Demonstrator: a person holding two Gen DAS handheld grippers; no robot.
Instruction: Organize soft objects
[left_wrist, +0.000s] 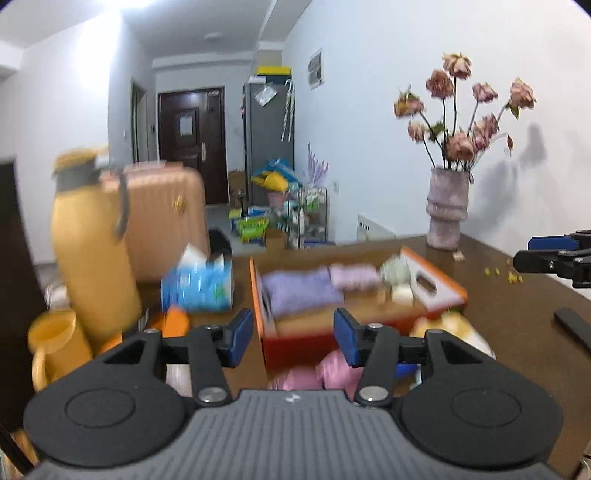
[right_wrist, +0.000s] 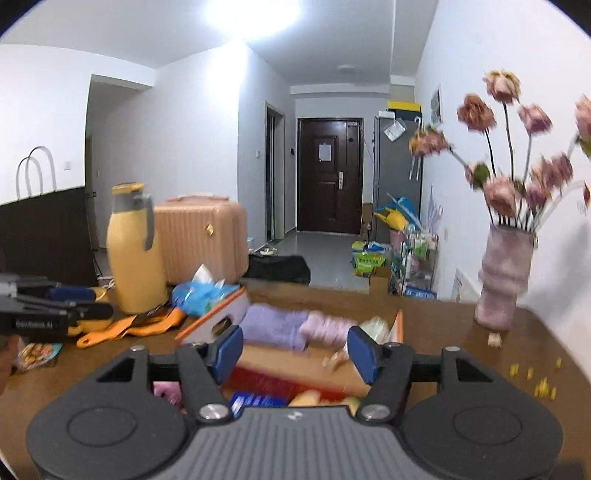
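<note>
Brown tabletop (left_wrist: 517, 295) before you holds an orange-rimmed box (left_wrist: 436, 275) with folded purple towels (left_wrist: 299, 291); vase (left_wrist: 447, 206) far right, yellow flask (left_wrist: 88, 251) left. Your left gripper (left_wrist: 293, 338) and right gripper (right_wrist: 295, 352) are spread, empty.

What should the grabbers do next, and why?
Probably lower the left gripper toward the pink soft thing lying in front of the orange box. Both grippers look open and empty, the purple towel is already inside, and this one is still outside.
</note>
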